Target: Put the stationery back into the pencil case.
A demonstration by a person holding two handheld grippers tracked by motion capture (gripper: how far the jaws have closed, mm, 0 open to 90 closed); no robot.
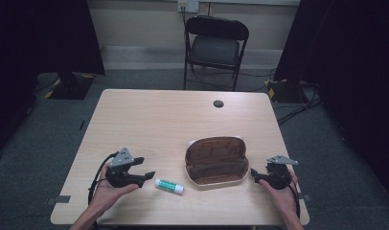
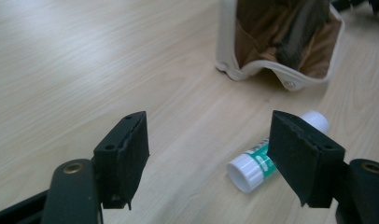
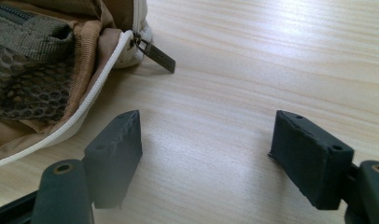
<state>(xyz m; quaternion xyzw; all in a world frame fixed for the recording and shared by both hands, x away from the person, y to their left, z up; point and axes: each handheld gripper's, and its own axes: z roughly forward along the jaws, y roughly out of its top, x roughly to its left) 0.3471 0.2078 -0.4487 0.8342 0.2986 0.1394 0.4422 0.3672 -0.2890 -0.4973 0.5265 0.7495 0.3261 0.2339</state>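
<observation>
An open pouch (image 1: 215, 162), cream outside with brown lining, lies on the wooden table (image 1: 159, 120) near the front. To its left lies a white glue stick (image 1: 169, 186) with a green label. My left gripper (image 1: 147, 176) sits just left of the stick and points at it, jaws open and empty. In the left gripper view the glue stick (image 2: 253, 163) lies on the table partly behind one pad of my left gripper (image 2: 225, 135), with the pouch (image 2: 281, 42) beyond. My right gripper (image 1: 254, 173) is open just right of the pouch. In the right gripper view the pouch (image 3: 38, 70) and its zipper pull (image 3: 155, 53) lie ahead of my right gripper (image 3: 215, 135).
A round cable hole (image 1: 218, 103) is set into the table's far side. A black folding chair (image 1: 215, 45) stands behind the table. Dark curtains hang at both sides, and cables run over the floor at the right.
</observation>
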